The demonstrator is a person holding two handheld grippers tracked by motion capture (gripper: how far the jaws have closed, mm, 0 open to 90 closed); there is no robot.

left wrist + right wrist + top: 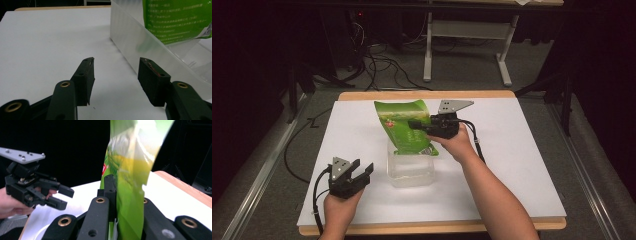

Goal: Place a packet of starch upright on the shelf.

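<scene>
The right gripper is clamping the green pouch above the clear tub for lowering in, while the left gripper is waiting spread beside it

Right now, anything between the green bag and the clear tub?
Nothing visible. The right gripper holds the green bag directly over the clear tub, whose open top is unobstructed. The left gripper sits open beside the tub, apart from it.

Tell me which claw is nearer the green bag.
Right. The right claw is shut on the green bag, above the clear tub; the left claw waits open beside the tub, apart.
</scene>
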